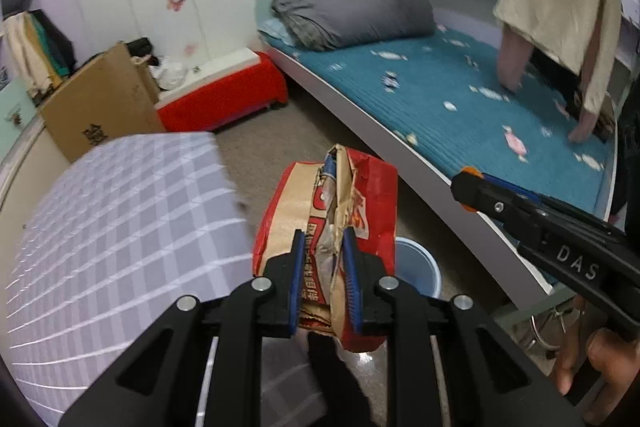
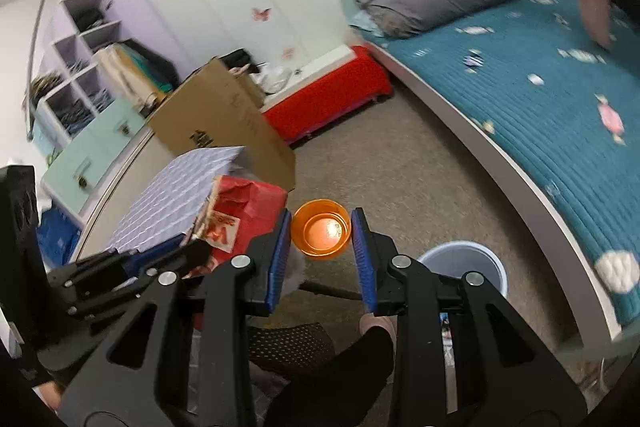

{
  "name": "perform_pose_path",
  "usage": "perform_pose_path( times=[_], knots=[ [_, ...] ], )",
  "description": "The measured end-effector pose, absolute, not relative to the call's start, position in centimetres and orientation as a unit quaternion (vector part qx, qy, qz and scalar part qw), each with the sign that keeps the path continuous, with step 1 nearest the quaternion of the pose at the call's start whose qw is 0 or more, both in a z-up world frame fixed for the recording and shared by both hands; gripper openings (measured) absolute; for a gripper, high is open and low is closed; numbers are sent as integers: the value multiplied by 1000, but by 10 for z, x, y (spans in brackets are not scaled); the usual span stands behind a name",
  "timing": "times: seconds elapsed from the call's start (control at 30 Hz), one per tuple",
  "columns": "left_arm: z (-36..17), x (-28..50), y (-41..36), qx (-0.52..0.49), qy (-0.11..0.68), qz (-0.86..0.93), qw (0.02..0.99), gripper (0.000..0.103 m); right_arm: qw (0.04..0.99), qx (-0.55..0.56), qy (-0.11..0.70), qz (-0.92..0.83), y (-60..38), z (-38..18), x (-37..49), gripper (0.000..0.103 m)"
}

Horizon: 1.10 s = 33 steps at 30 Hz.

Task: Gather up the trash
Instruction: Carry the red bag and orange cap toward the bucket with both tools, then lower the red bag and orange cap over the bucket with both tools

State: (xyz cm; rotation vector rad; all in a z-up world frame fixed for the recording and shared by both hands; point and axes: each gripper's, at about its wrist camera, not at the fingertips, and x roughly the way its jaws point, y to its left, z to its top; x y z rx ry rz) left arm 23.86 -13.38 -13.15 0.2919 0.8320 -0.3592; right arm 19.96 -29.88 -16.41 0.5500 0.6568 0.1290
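Crumpled bag [image 1: 326, 227] pinched, left gripper [image 1: 323, 281]; orange cup [image 2: 321, 229] clamped, right gripper [image 2: 320, 259].

blue bin [image 1: 416, 267] half hidden behind crumpled bag [image 1: 332, 227], standing person [image 1: 560, 7] cut off above

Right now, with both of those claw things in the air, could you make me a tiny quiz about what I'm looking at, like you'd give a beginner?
1. True or false: the left gripper is shut on a crumpled red and brown paper bag.
2. What does the right gripper hold between its blue pads? A) a grey pillow B) an orange cup C) a cardboard box
3. Fill in: on the floor beside the bed stands a pale blue ____.

Key: 1 true. 2 B, the orange cup, seen from its open end. 3 bin, just right of the right gripper in the right wrist view.
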Motion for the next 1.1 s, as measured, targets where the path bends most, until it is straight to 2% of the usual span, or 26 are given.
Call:
perform_pose_path(
  times=[0.33, 0.37, 0.4, 0.43, 0.47, 0.7, 1.1],
  knots=[
    [-212, 261, -192, 160, 463, -182, 852, 18, 881, 322, 347, 9, -351, -242, 202, 31],
    [-217, 266, -193, 161, 468, -180, 850, 18, 878, 328, 349, 6, -353, -250, 206, 35],
    [-225, 272, -194, 162, 476, -177, 846, 18, 875, 331, 353, 0, -355, -258, 210, 54],
    [-232, 276, -195, 161, 481, -174, 844, 18, 873, 330, 358, -15, -358, -269, 215, 62],
    [-235, 280, -194, 163, 485, -172, 842, 18, 872, 330, 361, -22, -359, -276, 219, 66],
    [-265, 297, -198, 173, 511, -167, 825, 18, 853, 340, 394, -45, -369, -318, 219, 66],
    [-294, 300, -216, 191, 533, -176, 805, 18, 854, 328, 391, -99, -382, -324, 192, 67]
  ],
)
